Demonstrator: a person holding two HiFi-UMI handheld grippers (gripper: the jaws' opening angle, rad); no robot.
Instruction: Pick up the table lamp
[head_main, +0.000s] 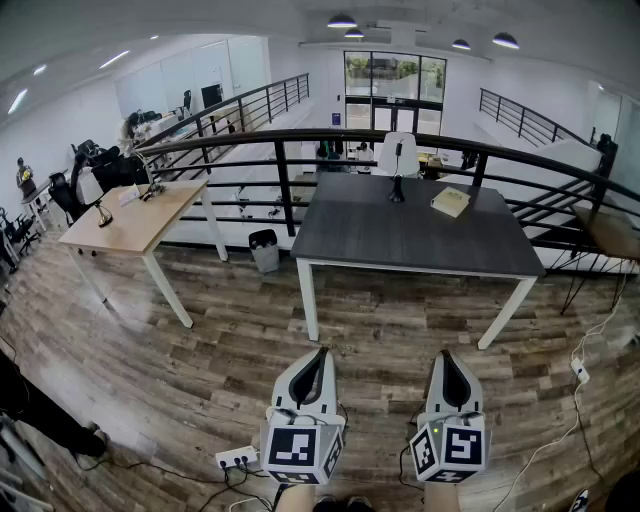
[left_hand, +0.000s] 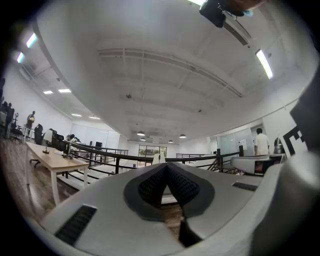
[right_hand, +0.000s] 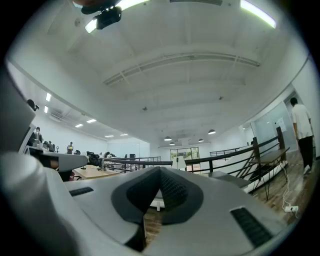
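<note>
The dark grey bench (head_main: 400, 245) carries a black table lamp (head_main: 397, 188) near its far edge, with a yellowish book (head_main: 451, 202) to the lamp's right.

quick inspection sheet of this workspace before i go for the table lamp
surface: dark grey table, mostly bare
job's things: black table lamp, upright near the table's far edge
clutter: flat yellowish book or box, right of the lamp
grippers: left gripper and right gripper shut, empty, over the floor short of the table
cables: power strip and white plug with cable on the floor
surroundings: black railing, wooden desk, bin
</note>
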